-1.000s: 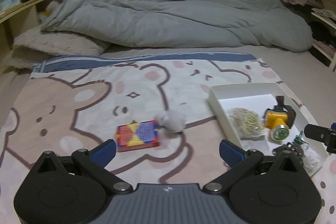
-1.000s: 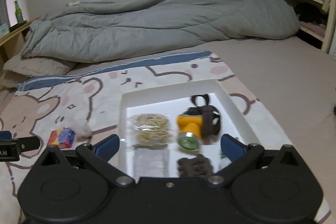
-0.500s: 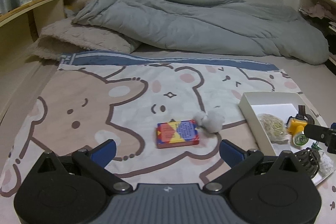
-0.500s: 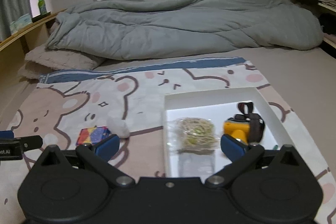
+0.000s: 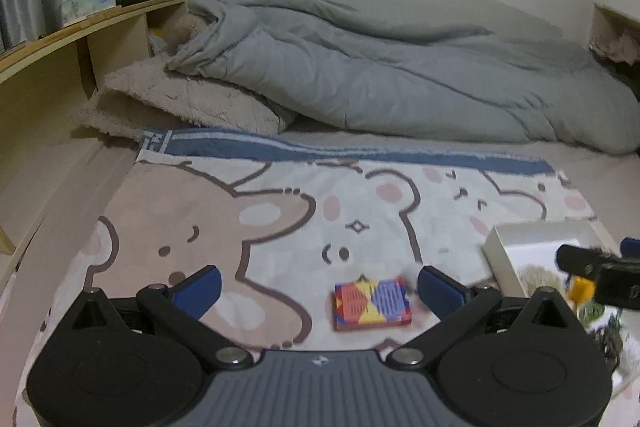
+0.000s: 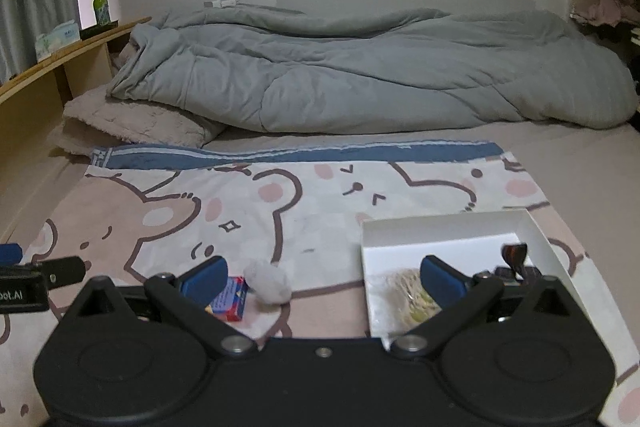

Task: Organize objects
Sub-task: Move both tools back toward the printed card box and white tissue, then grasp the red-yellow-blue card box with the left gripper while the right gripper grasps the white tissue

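On the bear-print blanket (image 6: 320, 211), a colourful card box (image 5: 372, 303) is seen flat between the spread, empty fingers of the left gripper (image 5: 319, 289). The right gripper (image 6: 323, 274) is likewise held wide open, gripping nothing (a grey fluffy ball (image 6: 269, 283) sits between its fingers), beside the white tray (image 6: 536, 227).

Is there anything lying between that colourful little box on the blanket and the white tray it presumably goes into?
Partly. A small grey fluffy ball lies right beside the colourful box, on the side toward the white tray. Beyond it is only bare blanket.
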The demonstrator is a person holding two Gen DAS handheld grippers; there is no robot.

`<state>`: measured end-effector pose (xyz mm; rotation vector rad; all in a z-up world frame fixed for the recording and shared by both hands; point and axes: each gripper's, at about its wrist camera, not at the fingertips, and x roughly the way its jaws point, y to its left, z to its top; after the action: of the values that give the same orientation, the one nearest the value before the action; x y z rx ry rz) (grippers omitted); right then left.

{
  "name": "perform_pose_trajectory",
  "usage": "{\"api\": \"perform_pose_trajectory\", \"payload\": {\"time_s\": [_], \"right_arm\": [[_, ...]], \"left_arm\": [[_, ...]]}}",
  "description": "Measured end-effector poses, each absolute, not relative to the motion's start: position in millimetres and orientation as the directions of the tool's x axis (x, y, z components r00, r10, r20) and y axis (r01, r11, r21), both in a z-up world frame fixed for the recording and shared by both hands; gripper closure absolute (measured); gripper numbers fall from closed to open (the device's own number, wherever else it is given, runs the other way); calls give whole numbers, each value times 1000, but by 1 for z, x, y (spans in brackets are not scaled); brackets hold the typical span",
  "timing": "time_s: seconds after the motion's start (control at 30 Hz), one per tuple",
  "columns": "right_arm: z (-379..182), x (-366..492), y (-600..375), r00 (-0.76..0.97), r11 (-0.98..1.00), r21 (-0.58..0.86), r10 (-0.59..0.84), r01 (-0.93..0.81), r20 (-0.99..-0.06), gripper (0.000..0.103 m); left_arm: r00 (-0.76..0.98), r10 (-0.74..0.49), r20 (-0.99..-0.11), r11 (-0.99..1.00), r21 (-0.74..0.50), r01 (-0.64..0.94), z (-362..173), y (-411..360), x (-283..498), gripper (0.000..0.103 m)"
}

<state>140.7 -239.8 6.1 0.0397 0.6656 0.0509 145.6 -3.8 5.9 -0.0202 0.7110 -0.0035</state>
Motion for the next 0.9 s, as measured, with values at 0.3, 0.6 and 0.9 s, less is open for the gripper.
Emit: {"api": "perform_pose_trajectory", "payload": {"time_s": [0.3,0.6,0.9], "right_arm": [[-10,191,-215,784,997,75,68,-28,-617,0],[-63,226,-217,697,992,124,103,-20,-709,0],[-96,257,-212,623,989,125,148,-82,-768,27]], "left_arm": [[732,23,-681,998,-21,-51,-23,-9,181,0],[668,-37,-743,994,-94,-49,-73,-16,202,0],[629,-91,-772,991,-133,-20,-103,-25,235,0]]}}
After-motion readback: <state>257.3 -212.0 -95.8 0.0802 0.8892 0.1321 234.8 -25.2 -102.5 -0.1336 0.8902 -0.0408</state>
